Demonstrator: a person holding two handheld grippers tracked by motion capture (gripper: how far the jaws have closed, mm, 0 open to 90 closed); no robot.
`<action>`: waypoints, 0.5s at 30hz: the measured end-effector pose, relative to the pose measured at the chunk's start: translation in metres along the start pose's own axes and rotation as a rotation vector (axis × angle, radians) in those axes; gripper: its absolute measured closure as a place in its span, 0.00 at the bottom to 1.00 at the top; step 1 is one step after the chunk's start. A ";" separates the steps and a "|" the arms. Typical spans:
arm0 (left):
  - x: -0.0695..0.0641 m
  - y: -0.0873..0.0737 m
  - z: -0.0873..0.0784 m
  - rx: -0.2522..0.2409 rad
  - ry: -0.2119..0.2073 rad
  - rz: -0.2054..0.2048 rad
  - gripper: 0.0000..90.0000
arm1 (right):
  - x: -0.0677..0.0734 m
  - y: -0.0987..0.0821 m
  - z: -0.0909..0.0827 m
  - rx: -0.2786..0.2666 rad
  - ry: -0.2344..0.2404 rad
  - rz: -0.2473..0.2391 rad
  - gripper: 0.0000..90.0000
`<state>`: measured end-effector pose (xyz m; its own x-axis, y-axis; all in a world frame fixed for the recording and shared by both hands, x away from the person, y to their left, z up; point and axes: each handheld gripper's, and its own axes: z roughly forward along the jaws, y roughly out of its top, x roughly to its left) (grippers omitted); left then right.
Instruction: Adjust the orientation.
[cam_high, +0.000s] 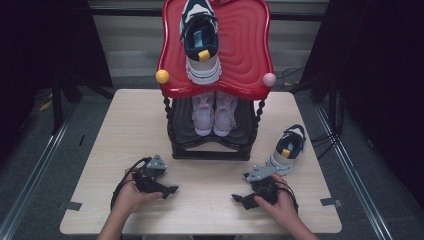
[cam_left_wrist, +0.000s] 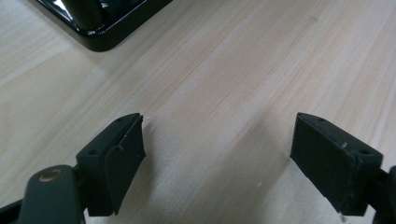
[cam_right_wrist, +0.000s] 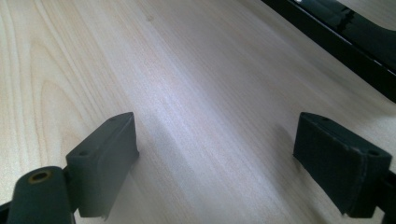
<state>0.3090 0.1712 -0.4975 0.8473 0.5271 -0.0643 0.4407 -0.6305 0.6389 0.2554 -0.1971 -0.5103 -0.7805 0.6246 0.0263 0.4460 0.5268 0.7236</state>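
Observation:
A two-tier shoe rack (cam_high: 210, 150) stands at the table's far middle, with a red wavy top shelf (cam_high: 250, 55) and a black lower shelf. A navy and white sneaker (cam_high: 201, 40) lies on the red shelf. A pale pink pair (cam_high: 215, 114) sits on the lower shelf. The matching navy and white sneaker (cam_high: 287, 149) rests on the table to the rack's right. My left gripper (cam_high: 167, 190) (cam_left_wrist: 217, 154) lies low on the wood, open with nothing between its jaws. My right gripper (cam_high: 239, 199) (cam_right_wrist: 215, 158) rests near that sneaker, open and empty too.
The light wood table (cam_high: 130, 130) has tape marks at its front corners. The rack's black base (cam_left_wrist: 100, 28) (cam_right_wrist: 345, 37) lies just ahead of both grippers. Yellow (cam_high: 162, 76) and pink (cam_high: 269, 79) knobs stick out from the red shelf's corners. Cables run on the floor at right.

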 end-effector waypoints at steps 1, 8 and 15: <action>-0.001 -0.002 0.000 -0.013 0.006 0.000 0.19 | 0.000 0.000 0.000 0.001 0.000 0.000 0.14; -0.004 -0.007 0.001 -0.044 0.030 0.017 0.17 | 0.000 0.000 0.000 0.001 0.000 0.000 0.14; -0.005 -0.014 0.002 -0.103 0.041 0.014 0.16 | 0.000 0.000 0.000 0.000 0.000 0.000 0.14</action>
<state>0.2992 0.1765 -0.5072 0.8394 0.5429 -0.0251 0.3944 -0.5767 0.7154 0.2555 -0.1971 -0.5104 -0.7806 0.6245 0.0264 0.4460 0.5269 0.7236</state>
